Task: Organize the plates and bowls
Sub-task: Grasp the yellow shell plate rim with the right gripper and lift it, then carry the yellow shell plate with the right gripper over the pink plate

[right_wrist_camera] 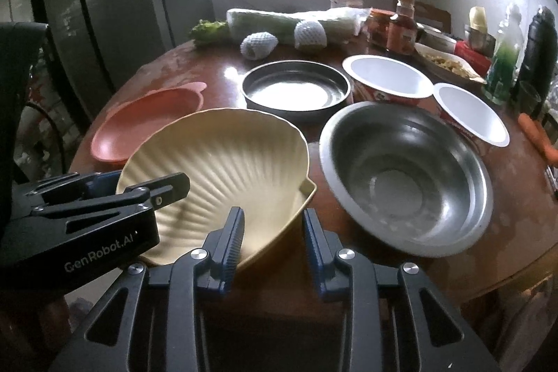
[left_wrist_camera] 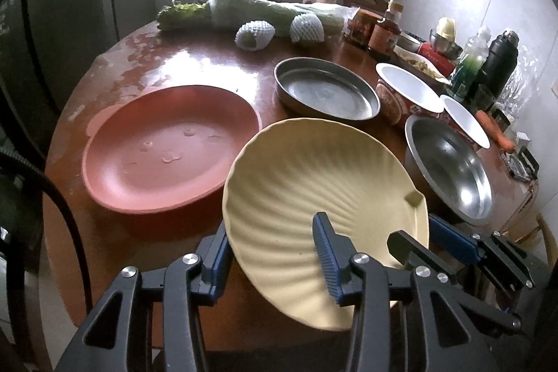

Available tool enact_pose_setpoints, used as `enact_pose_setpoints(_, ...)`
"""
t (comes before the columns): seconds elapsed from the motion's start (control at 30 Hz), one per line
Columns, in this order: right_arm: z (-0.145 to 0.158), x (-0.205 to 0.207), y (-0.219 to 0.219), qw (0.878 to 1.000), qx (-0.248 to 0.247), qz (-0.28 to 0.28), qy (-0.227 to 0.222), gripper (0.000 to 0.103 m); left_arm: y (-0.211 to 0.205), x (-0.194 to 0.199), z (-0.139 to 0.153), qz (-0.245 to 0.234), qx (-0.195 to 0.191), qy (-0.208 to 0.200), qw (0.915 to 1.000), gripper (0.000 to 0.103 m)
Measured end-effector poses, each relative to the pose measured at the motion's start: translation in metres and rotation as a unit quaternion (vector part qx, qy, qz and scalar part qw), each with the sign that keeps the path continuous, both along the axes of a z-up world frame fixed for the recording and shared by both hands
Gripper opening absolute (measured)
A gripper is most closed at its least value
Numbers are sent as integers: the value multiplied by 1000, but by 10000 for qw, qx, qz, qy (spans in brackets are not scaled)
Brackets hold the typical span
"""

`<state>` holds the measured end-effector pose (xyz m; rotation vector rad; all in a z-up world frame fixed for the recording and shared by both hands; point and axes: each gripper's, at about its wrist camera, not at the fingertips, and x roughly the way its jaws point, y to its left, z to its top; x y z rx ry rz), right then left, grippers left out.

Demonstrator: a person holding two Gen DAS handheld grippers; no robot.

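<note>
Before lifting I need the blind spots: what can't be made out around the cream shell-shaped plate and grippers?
Left wrist view: the cream shell-shaped plate covers one left gripper pad; pressing unclear.
Right wrist view: right gripper straddles the rim, whose wall hides pad contact.
Both views: plate hides its underside; lifted or resting on the brown wooden table, unknown.

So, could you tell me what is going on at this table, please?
A person holding two claws is sorting dishes. Both the left claw and the right claw straddle the near rim of the yellow shell plate, which is tilted. The pink plate, metal pan and metal bowl sit untouched on the table.
</note>
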<state>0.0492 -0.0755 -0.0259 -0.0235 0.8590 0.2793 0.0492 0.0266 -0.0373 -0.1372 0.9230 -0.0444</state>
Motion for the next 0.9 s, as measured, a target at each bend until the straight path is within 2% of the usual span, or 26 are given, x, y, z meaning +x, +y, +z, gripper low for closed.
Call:
enact_pose_setpoints(0.4,30,-17,15,9991,68,159,-391,35,14,-19,32,182,134,-394,9990,45)
enact_pose_setpoints(0.77,46,-6,46,9972,110,454,-590,34,46,-17,45,471,169,-552,9972,43)
enact_pose_setpoints(0.9,50,0,62,9956,52,593,-718,32,58,-12,48,618,307,-637,9956,43)
